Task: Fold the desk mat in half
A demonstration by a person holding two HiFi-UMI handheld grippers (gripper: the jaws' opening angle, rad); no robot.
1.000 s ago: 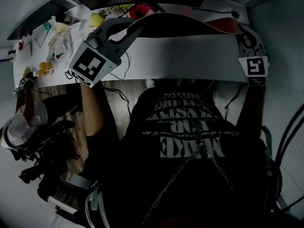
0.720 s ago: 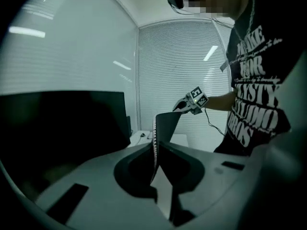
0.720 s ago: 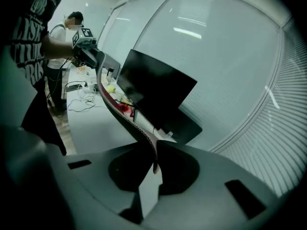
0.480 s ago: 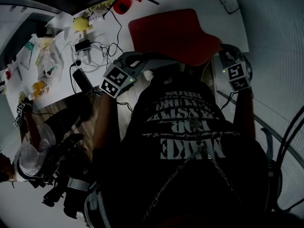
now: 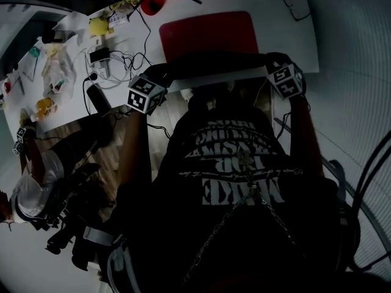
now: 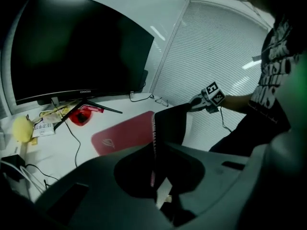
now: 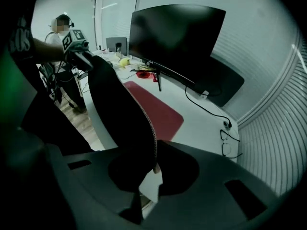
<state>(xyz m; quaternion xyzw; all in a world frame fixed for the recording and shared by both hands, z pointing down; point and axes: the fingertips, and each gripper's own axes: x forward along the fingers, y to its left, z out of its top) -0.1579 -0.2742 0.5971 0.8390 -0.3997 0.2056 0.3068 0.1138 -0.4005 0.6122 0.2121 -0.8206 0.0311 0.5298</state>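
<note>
The desk mat (image 5: 208,34) is red on top and black underneath, and lies on the white desk (image 5: 293,47). Its near edge is lifted and turned over, so a black strip (image 5: 214,63) spans between the two grippers. My left gripper (image 5: 174,73) is shut on the near left corner (image 6: 154,169). My right gripper (image 5: 275,63) is shut on the near right corner (image 7: 154,162). In the left gripper view the black underside (image 6: 172,123) runs to the right gripper (image 6: 208,96). In the right gripper view it (image 7: 120,109) curves toward the left gripper (image 7: 76,44).
A dark curved monitor (image 6: 72,51) stands behind the mat. A red object (image 5: 153,3), a yellow one (image 5: 96,25), cables (image 5: 116,60) and clutter lie on the desk's left. Glasses (image 5: 295,3) lie at the far right. Another person (image 5: 30,182) sits at the left.
The mat lay mostly flat and red half a second ago. Both grippers have raised its near edge and turned it over, so the black underside now shows between them.
</note>
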